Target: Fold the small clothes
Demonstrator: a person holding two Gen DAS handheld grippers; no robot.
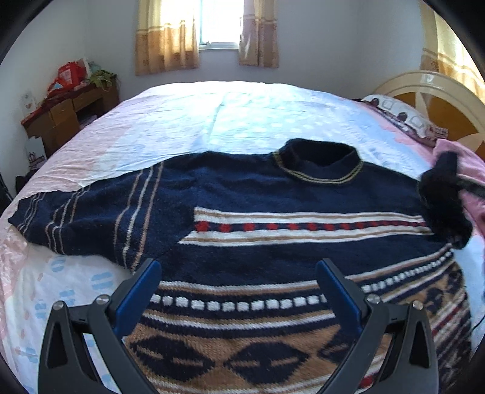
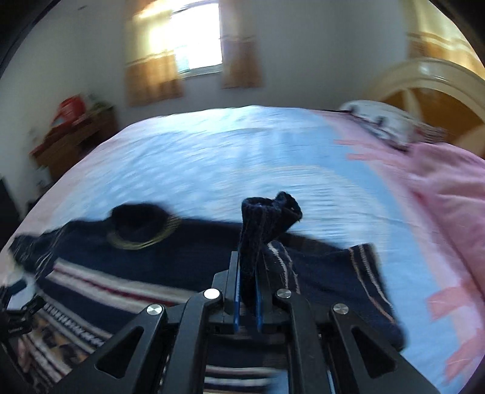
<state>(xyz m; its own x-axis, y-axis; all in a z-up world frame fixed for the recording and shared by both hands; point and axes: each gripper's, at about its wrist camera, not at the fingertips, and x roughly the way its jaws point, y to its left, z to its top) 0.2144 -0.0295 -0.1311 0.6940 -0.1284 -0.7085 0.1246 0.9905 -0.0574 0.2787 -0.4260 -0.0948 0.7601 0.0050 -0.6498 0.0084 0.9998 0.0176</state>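
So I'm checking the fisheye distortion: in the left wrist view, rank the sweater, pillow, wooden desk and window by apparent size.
1. sweater, largest by far.
2. wooden desk.
3. pillow and window: too close to rank; fisheye makes these far things unsure.

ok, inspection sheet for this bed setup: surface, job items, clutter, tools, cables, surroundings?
Surface: bed, pale blue and pink sheet.
Job's things: navy patterned sweater spread flat; one sleeve lifted.
Clutter: pillow, pink blanket by the headboard.
Tools: left tool open above the hem; right tool shut on the sleeve.
Cables: nothing seen.
Surroundings: curtained window, wooden desk with red bags.
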